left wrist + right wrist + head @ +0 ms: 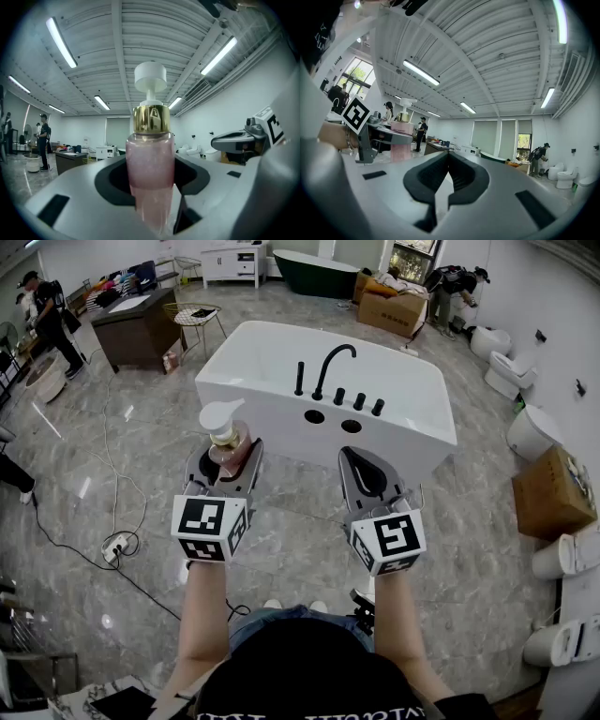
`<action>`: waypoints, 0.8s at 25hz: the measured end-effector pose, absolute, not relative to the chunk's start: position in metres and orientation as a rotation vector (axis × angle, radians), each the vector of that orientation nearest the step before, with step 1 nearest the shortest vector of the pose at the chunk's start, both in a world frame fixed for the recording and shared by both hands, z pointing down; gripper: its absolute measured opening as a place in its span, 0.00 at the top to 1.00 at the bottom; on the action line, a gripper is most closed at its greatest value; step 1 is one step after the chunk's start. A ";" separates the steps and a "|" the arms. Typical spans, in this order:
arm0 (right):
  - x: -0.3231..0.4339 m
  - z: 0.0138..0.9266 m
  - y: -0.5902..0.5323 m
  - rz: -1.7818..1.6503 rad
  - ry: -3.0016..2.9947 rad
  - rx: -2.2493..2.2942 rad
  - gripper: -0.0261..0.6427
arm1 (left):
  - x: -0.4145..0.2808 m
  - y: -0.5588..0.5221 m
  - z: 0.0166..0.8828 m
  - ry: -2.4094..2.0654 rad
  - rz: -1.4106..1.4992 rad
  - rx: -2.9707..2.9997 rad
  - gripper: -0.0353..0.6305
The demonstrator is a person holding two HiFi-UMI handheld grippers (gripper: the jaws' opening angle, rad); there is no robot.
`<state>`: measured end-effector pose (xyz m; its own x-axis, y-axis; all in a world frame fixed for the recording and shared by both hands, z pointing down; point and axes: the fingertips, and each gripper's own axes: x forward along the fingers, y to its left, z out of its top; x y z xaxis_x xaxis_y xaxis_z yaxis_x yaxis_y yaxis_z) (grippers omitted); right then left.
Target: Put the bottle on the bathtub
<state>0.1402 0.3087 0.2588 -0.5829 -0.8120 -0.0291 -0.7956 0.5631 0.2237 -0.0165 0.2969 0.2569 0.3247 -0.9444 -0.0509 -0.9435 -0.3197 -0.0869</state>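
A pink pump bottle (227, 440) with a gold collar and white pump head stands upright in my left gripper (225, 463), whose jaws are shut on its body. In the left gripper view the bottle (150, 173) fills the middle, pinched between the two jaws. The white bathtub (412, 395) with a black tap (330, 367) lies just ahead of both grippers. My right gripper (367, 476) is held level beside the left one, shut and holding nothing; the right gripper view shows the jaw tips of my right gripper (448, 161) meeting, with the bottle (398, 140) off to the left.
Two round holes (332, 420) and several black knobs sit on the tub's near ledge. A brown desk (141, 329) and wire stool (195, 320) stand at the back left. Toilets (535, 432) and a cardboard box (553, 491) line the right wall. Cables (117, 545) trail over the marble floor.
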 end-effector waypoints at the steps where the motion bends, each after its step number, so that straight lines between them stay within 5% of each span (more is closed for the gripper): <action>1: 0.137 0.258 0.309 -0.335 -2.706 1.395 0.94 | -0.021 0.298 0.257 1.773 -0.012 -2.468 0.61; 20: 0.097 0.276 0.267 -0.358 -2.610 1.445 0.94 | -0.069 0.256 0.280 1.707 0.005 -2.540 0.61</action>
